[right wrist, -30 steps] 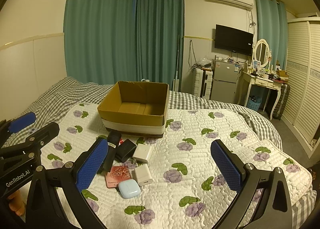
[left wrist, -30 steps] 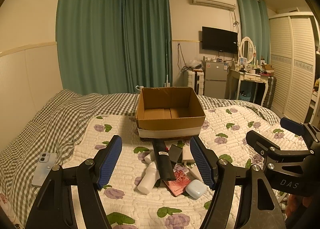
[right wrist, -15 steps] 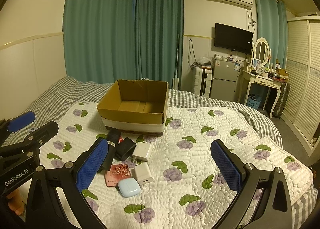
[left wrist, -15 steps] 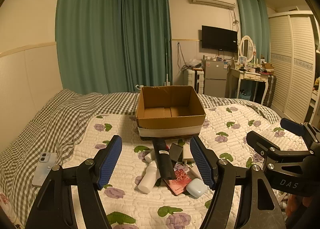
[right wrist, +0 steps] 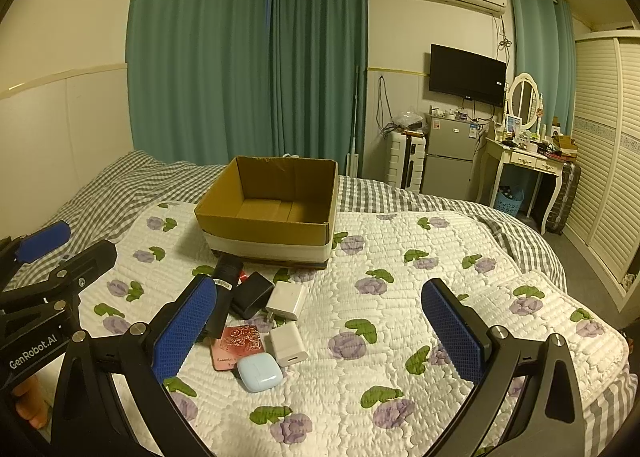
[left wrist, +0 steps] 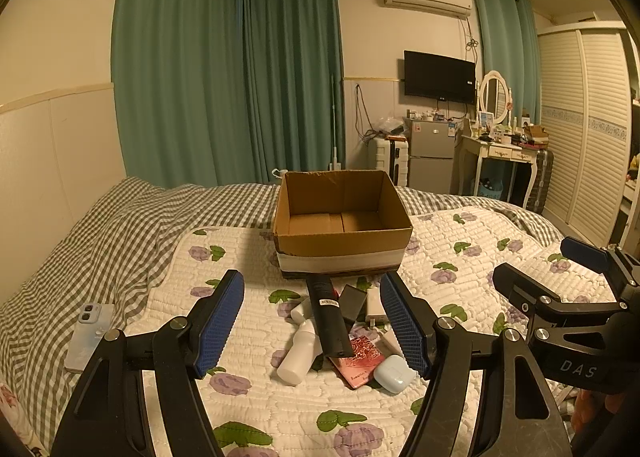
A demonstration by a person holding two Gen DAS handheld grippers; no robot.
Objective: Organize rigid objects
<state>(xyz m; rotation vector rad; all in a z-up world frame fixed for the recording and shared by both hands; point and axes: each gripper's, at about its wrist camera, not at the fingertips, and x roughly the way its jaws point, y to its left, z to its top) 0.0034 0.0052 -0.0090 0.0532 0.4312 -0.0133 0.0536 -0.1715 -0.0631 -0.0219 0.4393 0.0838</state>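
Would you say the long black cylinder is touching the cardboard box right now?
Cannot tell. In both wrist views the black cylinder's far end runs right up to the cardboard box's front base, but neither view shows a clear gap or clear contact there.

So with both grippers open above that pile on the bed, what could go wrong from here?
The black tube lies across the white bottle and the pink card, so lifting it may roll the bottle. The small items are packed tightly; the left gripper could catch two at once. The soft quilt may give under a downward press.
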